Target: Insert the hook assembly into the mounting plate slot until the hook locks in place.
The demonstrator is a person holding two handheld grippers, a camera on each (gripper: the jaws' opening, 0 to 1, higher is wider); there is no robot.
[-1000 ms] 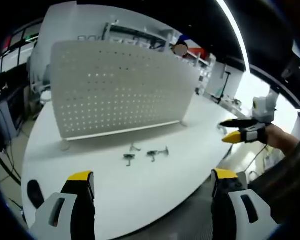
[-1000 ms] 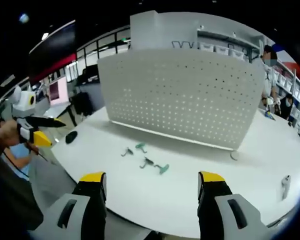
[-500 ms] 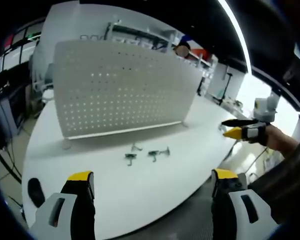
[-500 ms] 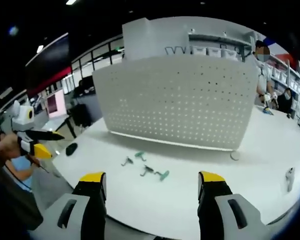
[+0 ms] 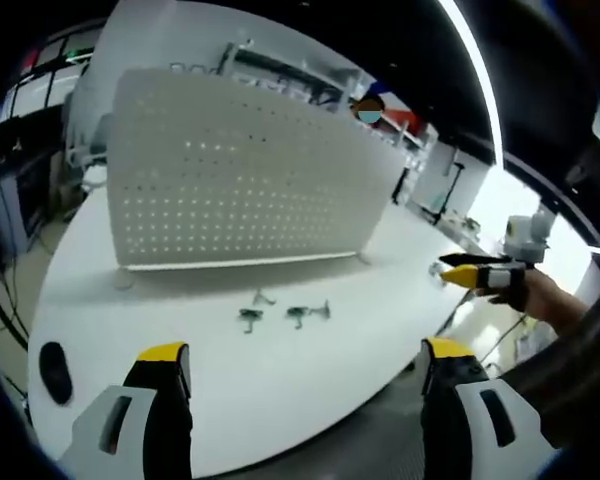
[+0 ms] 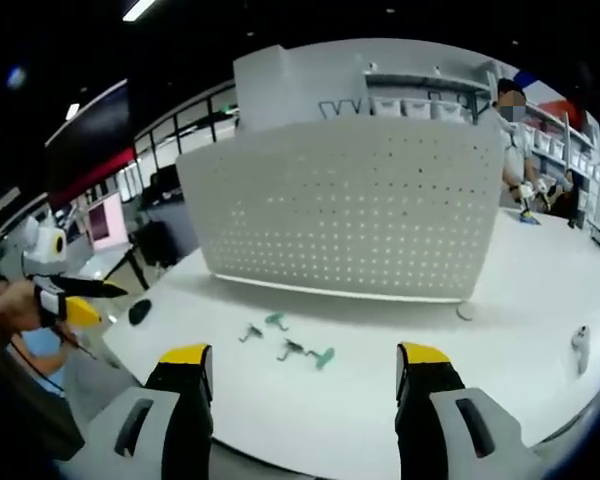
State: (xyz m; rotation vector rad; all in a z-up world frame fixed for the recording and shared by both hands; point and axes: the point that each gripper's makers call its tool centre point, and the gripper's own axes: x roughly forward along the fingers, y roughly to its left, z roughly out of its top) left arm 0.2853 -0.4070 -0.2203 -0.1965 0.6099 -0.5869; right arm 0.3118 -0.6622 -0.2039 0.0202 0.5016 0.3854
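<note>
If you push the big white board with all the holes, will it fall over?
Probably not from a light push. The pegboard stands upright on the white table with small feet at its bottom corners, like the round foot. It looks thin, tall and wide, so a hard shove near its top might rock or tip it.

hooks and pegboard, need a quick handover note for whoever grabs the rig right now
Left tool: open, empty, held over the near table edge.
Right tool: open, empty, also back from the parts.
Hooks: a few small loose pieces lying on the white table, in front of the pegboard, apart from it.
Pegboard stands upright on the table; no hook can be seen on it.
Done: nothing picked up yet.
Left: grasp a hook, seat it in a pegboard slot until it locks.
</note>
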